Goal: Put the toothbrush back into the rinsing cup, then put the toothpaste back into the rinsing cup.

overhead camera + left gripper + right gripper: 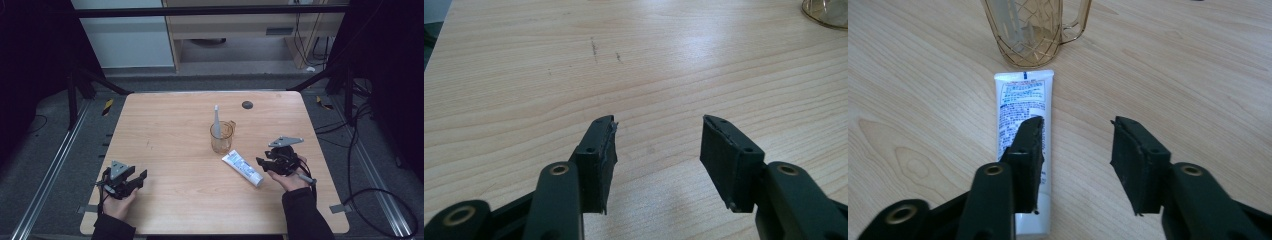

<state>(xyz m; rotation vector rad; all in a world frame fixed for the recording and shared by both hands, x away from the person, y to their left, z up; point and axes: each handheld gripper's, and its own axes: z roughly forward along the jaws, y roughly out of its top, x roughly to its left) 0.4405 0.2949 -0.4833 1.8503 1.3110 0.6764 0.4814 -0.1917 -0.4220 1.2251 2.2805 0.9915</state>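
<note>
Right tongs (1075, 150) hang open over the toothpaste tube (1023, 115), which lies flat on the table (165, 130) by the cup (221, 137); left tongs (656, 150) open, empty. Looks like the tube's next: close on it.

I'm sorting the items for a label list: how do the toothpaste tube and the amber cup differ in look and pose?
The toothpaste tube lies flat on the table; the amber cup stands upright. The tube is white, opaque and printed with blue text; the cup is see-through amber with a criss-cross pattern and a handle. The cup holds a pale, slim upright item; the tube holds nothing. Both rest on the wooden table, close together but apart.
</note>
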